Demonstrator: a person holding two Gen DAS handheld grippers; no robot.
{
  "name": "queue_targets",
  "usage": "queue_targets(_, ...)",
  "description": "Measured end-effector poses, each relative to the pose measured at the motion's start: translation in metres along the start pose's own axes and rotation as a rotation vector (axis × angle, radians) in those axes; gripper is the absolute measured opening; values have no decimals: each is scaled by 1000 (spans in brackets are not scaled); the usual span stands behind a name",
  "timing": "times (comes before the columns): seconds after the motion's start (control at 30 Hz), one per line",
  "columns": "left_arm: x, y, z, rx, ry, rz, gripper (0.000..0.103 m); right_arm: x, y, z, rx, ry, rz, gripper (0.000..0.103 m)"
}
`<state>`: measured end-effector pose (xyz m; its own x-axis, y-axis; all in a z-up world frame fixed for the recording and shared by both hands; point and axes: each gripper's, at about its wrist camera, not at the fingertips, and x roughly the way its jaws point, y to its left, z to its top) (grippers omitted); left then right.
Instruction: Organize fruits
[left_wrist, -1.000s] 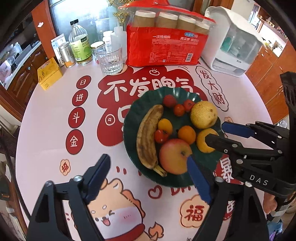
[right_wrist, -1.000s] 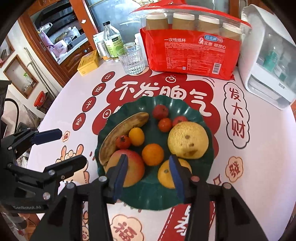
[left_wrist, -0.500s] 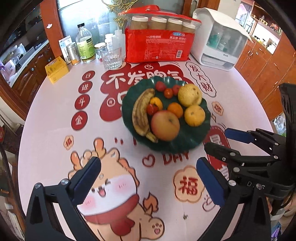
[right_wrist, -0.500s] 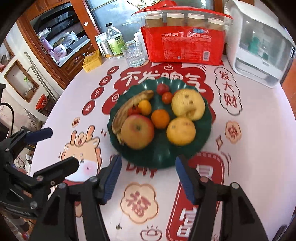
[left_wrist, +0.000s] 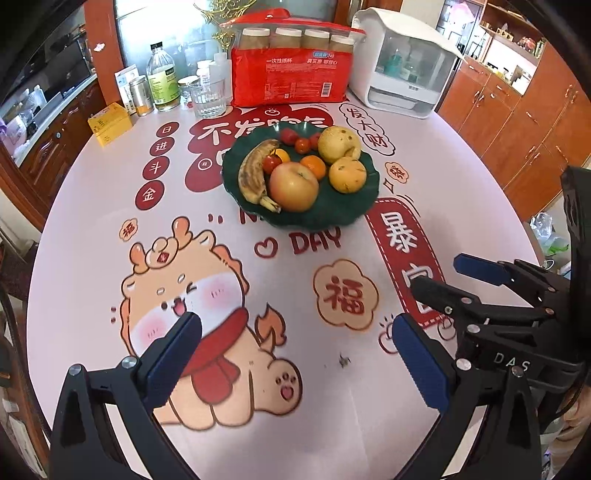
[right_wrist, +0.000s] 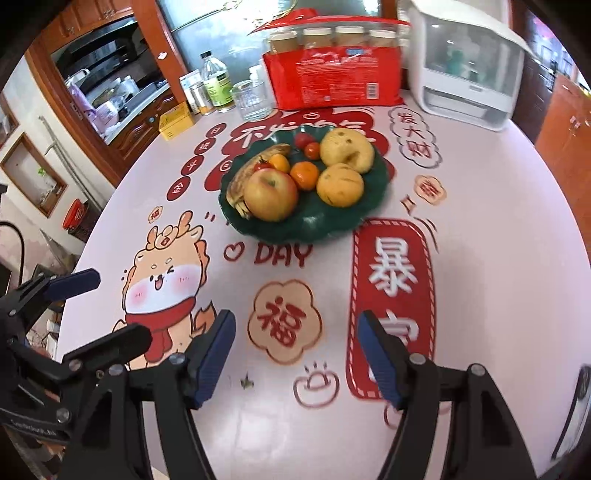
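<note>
- Tablecloth (left_wrist: 92, 229) reads "DAY", "福"; my right gripper (left_wrist: 436, 275) is marked "DAS".
- My left gripper (left_wrist: 295, 347) spread wide, empty; right's jaws just opening, empty, angled down.
- Fruits on green plate (right_wrist: 332, 225), well beyond both.

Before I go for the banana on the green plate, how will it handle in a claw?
The banana is heavily browned, so it is probably soft and may bruise or split under a firm pinch. Its curved length lies against the apple, so lifting it could nudge the apple. Picked up at one end it would likely sag; a middle grip looks safer.
</note>
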<state>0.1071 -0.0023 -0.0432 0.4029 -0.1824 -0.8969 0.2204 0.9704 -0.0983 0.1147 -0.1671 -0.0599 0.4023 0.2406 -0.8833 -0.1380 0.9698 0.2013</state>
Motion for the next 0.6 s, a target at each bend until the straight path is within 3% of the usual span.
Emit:
queue_targets(0.27,-36,-15,-25,-5,-57,15,102,-40,0,-39,44,-45,-40,69)
queue_targets(0.6,-75,-22,-37,-57,-139,118,102,-88,11,-59,31,-130,-69,80)
